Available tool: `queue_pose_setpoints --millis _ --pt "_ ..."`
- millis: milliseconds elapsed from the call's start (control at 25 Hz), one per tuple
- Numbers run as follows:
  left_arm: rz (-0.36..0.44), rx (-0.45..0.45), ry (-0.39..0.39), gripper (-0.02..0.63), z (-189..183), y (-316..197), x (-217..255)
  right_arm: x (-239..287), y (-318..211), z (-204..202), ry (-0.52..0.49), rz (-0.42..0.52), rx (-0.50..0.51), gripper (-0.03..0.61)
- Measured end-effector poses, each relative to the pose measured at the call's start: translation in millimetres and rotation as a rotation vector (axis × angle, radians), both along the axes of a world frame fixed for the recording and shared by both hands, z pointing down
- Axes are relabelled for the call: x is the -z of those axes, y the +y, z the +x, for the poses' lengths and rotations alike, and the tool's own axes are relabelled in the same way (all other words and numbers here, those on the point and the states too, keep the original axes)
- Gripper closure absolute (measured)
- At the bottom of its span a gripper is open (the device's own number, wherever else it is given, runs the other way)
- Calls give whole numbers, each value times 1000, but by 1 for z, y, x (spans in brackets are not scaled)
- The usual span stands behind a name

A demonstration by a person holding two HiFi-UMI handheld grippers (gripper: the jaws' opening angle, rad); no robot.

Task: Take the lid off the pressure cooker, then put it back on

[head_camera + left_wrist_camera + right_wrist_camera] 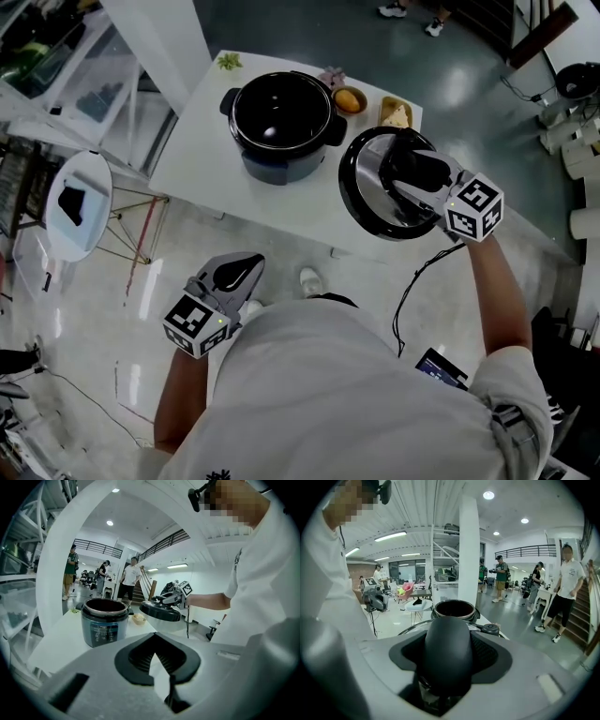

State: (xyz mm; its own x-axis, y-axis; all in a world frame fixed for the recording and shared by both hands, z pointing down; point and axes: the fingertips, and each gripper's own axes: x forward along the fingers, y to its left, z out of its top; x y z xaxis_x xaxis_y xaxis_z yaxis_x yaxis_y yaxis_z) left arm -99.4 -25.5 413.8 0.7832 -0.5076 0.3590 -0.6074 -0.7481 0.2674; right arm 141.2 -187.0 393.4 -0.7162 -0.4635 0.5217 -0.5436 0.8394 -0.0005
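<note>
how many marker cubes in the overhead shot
2. The left cube sits behind the left tongs, near the person's body; the right cube behind the right tongs, which grip the lid. None seem hidden.

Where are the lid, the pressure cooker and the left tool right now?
lid (361,192): head view, on the shiny left part of its top.
pressure cooker (278,167): head view, on the front outer wall, below the open rim.
left tool (255,262): head view, where its two fingertips meet.

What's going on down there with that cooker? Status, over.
Right gripper shut on lid handle, lid held beside open pressure cooker. Left gripper shut, empty. Nothing between lid and cooker.
</note>
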Motion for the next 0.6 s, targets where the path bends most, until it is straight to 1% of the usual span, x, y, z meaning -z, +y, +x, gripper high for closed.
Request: queue_pose_setpoints --millis 360,600 --pt "20 47 9 607 -26 7 9 44 -22 -38 -1 17 57 287" --pt "24 89 15 607 -41 9 11 60 -47 -74 0 27 110 287"
